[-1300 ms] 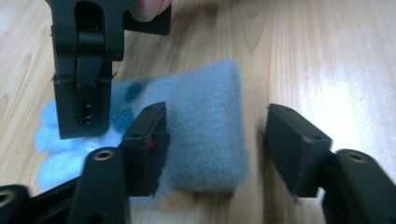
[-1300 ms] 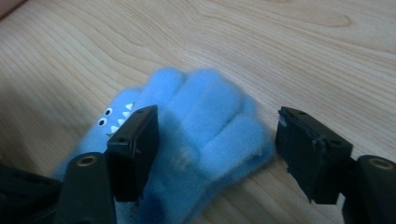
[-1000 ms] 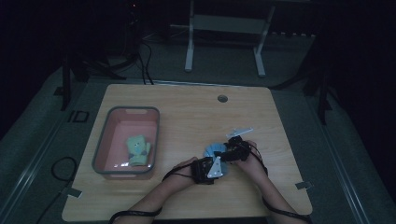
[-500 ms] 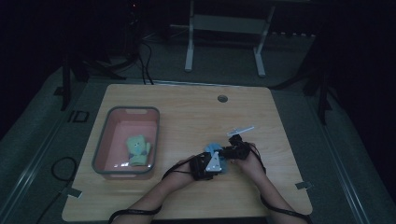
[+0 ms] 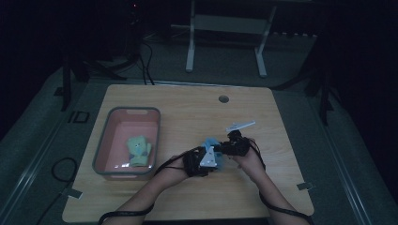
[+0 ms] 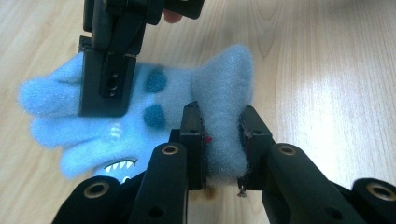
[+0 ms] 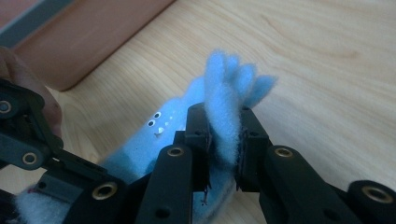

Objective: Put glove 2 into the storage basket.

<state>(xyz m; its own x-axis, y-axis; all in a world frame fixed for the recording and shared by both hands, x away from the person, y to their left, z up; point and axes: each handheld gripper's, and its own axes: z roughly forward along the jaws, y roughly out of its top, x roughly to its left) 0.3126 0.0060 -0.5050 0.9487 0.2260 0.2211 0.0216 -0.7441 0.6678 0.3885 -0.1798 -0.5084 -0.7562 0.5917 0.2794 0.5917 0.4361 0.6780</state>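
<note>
Blue plush glove (image 6: 140,112) hangs between both grippers over the table (image 5: 187,108), right of the pink bin (image 5: 101,154). Left gripper (image 6: 223,140) pinches one fuzzy end; its jaws have just been closing on it. Right gripper (image 7: 224,135) pinches the fingered end; those jaws also closed onto plush. A green glove (image 5: 138,149) lies in the bin.
</note>
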